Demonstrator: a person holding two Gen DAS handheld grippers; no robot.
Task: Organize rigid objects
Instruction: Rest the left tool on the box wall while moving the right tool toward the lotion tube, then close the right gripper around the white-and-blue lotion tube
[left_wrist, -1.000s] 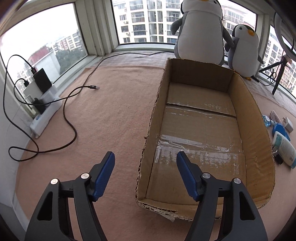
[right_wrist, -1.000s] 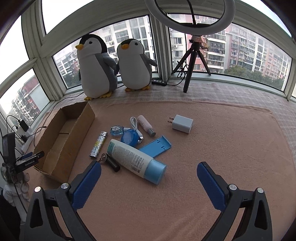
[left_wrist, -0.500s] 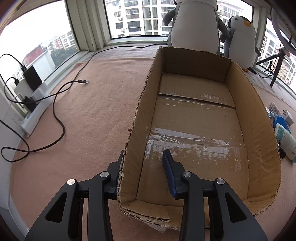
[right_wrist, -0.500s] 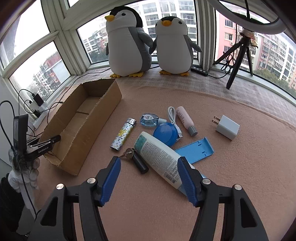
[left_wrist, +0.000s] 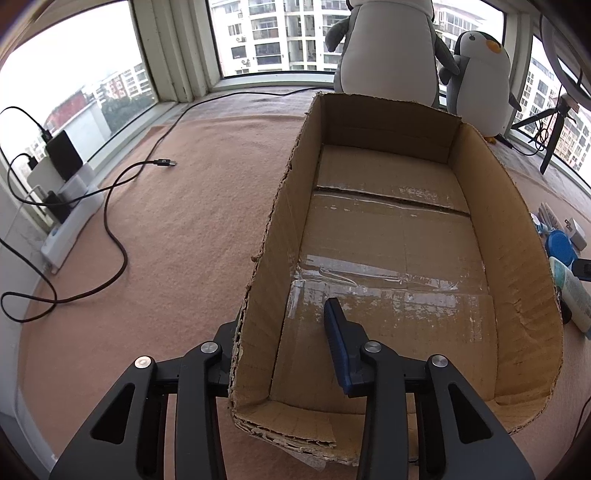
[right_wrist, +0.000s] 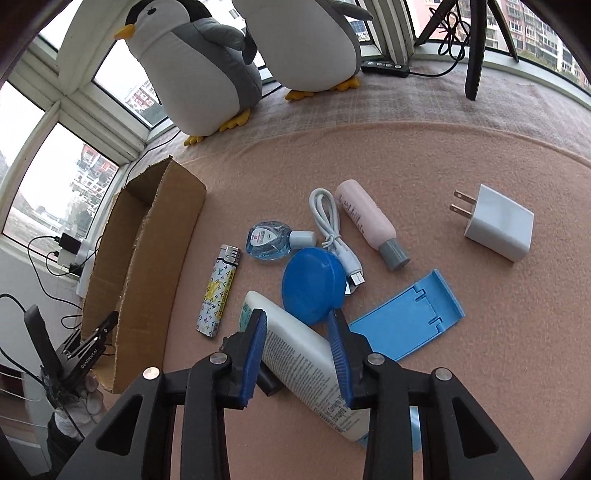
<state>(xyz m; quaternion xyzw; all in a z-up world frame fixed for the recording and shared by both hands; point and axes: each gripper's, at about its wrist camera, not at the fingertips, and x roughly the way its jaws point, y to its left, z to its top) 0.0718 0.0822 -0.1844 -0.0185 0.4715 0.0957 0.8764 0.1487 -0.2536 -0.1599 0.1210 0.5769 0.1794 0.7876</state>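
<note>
While the right gripper (right_wrist: 297, 325) is straddling the white tube (right_wrist: 306, 360), its blue fingers (right_wrist: 255, 349) are sitting along either flank of it, seemingly touching but not clearly squeezing yet; I cannot tell whether the grip is firm; the tube is lying on the pink mat (right_wrist: 406, 155) at about 6 o'clock in the right wrist view, slanting toward 11 o'clock; a dark small object (right_wrist: 269, 382) is lying tucked against its left side.

The left gripper (left_wrist: 282, 347) is bracketing the cardboard box (left_wrist: 391, 236) at its near left wall, one finger outside, one finger (left_wrist: 338, 347) inside; a gap is showing beside the inner finger, so the jaws are reading as parted rather than clamped; probably this is steadying the box to receive items.

The box is standing bare inside, so room for dropping is lying all across its floor; its torn wall edges are standing tall, so the tube will likely be needing a lift over the rim; the blue round case (right_wrist: 314, 284) and blue stand (right_wrist: 406, 325) are crowding the tube at 12 and 2 o'clock; the lighter (right_wrist: 218, 291) is lying just beside at 10 o'clock, leaving little sideways slack.
</note>
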